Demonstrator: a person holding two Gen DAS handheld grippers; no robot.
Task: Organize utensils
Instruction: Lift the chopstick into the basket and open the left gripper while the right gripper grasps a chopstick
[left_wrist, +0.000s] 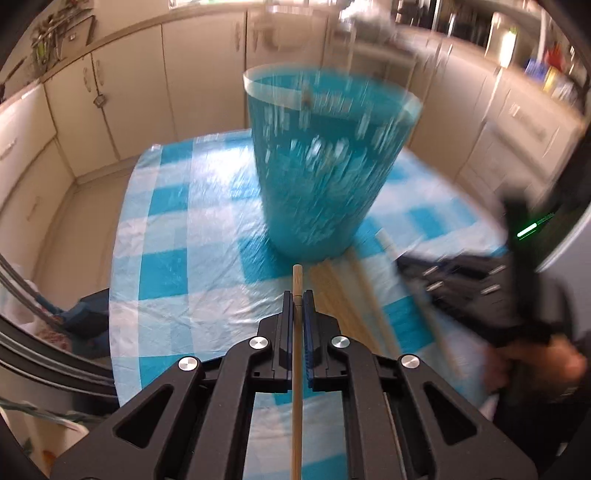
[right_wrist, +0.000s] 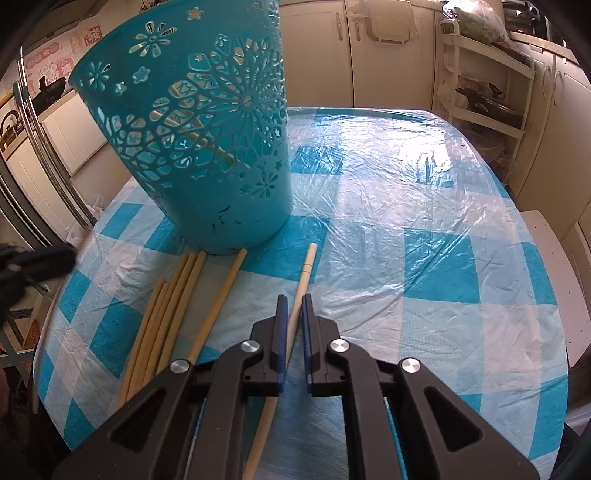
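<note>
The left gripper (left_wrist: 297, 295) is clamped on a slim, pale wooden chopstick (left_wrist: 296, 354) whose long axis runs straight along the fingers, its tip poking out just past them toward the tall teal plastic basket with cut-out flower patterns (left_wrist: 325, 162), which stands directly ahead of and above that tip. The right gripper (right_wrist: 294, 301) is likewise closed on a second pale wooden chopstick (right_wrist: 301, 291), which slants slightly to the right as it leaves the jaws; here the basket (right_wrist: 207, 147) sits ahead and off to the left. A loose bundle of matching wooden chopsticks (right_wrist: 173, 306) lies on the blue-and-white checked plastic tablecloth (right_wrist: 424, 221) just left of the right gripper, their far ends touching or nearly touching the basket's base, all lengthwise toward it. At least one stick shows through the cut-outs, already inside. The left hand's stick looks better lined up; judging by this, it needs to clear the rim and tip downward.
</note>
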